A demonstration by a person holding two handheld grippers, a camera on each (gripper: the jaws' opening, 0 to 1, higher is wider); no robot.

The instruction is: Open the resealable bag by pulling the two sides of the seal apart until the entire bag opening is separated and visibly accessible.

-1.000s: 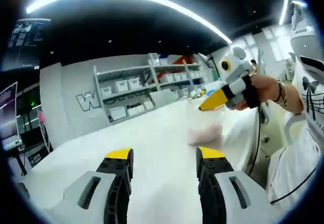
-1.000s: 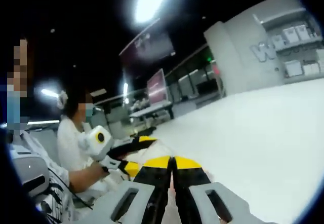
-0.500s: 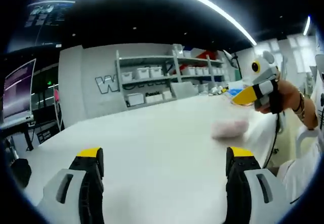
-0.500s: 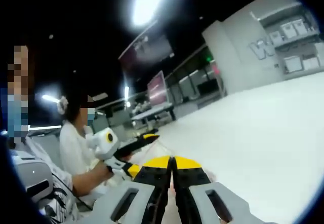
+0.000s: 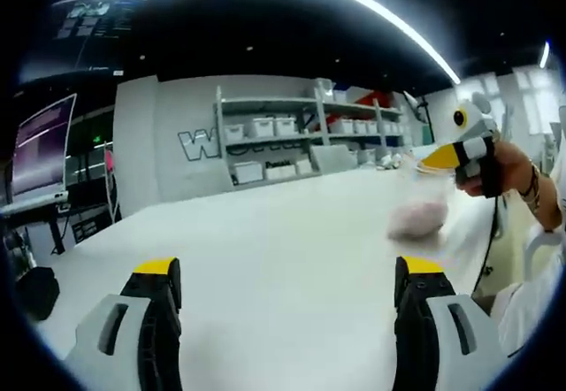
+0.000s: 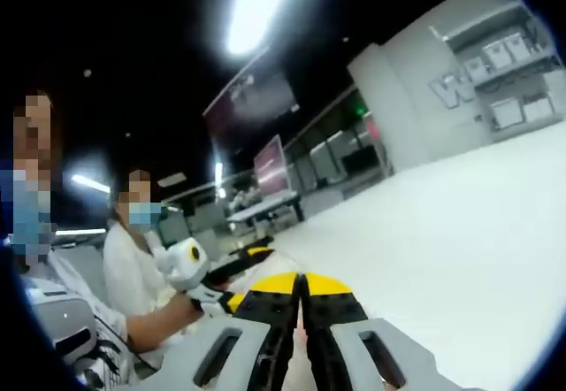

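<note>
Left gripper [image 5: 287,272] jaws spread wide at lower frame, right gripper [image 6: 302,287] pinching the bag [image 5: 416,218] mid-right above the white table [image 5: 265,249].

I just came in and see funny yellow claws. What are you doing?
A person holds tongs in each hand over a white table. The right tongs are pinched shut at the top of a clear bag with something pink inside. The left tongs are wide open and apart from the bag. The bag isn't visibly opened yet.
</note>
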